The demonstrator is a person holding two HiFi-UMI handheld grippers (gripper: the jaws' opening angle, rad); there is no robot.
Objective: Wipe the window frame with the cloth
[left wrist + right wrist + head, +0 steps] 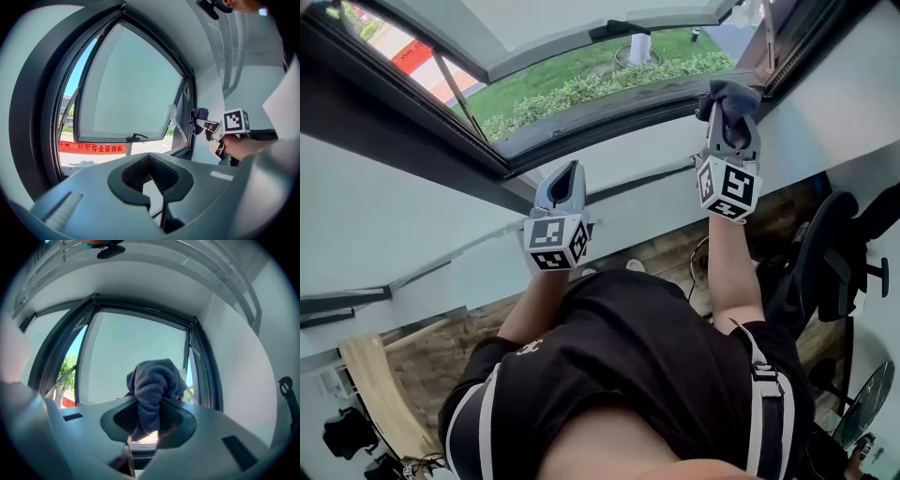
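A dark blue-grey cloth (729, 94) is bunched in my right gripper (727, 111), which is shut on it. The cloth's tip is up at the right end of the dark window frame (609, 127), near its corner; I cannot tell whether they touch. In the right gripper view the cloth (154, 385) bulges out between the jaws of the right gripper (150, 420), with the frame's right upright (202, 366) behind. My left gripper (565, 183) is held lower and to the left, below the frame, shut with nothing in it. The left gripper view shows the cloth (199, 116) beside the frame (187, 117).
The window sash (581, 28) is swung open outward, with its handle (136, 137) on the lower rail. White wall (394, 216) lies under the frame. A black office chair (825, 272) and a fan (862, 403) stand at the right of the person.
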